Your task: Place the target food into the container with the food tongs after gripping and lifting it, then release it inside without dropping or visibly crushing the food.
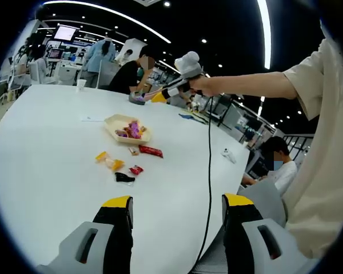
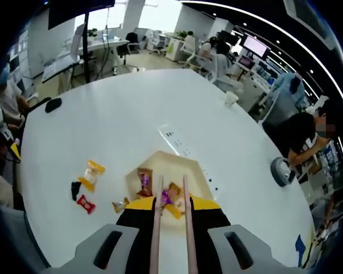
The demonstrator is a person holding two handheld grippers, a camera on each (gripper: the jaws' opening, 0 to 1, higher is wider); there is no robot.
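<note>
Above tray [image 2: 201, 171] — tongs [image 2: 170, 194] apart

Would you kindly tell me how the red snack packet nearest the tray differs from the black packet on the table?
The red packet is long and lies close beside the tray; the black packet is shorter and lies farthest from the tray, nearest the left gripper. Red is bright, black dark. Both lie flat on the white table, outside the tray.

The left gripper [image 1: 177, 214] has black jaws tipped yellow on grey slotted mounts. The right gripper [image 2: 171, 211] looks the same, seemingly carrying two pale tong arms. A beige short sleeve [image 1: 317, 77] and black cable [image 1: 209, 171] show.
</note>
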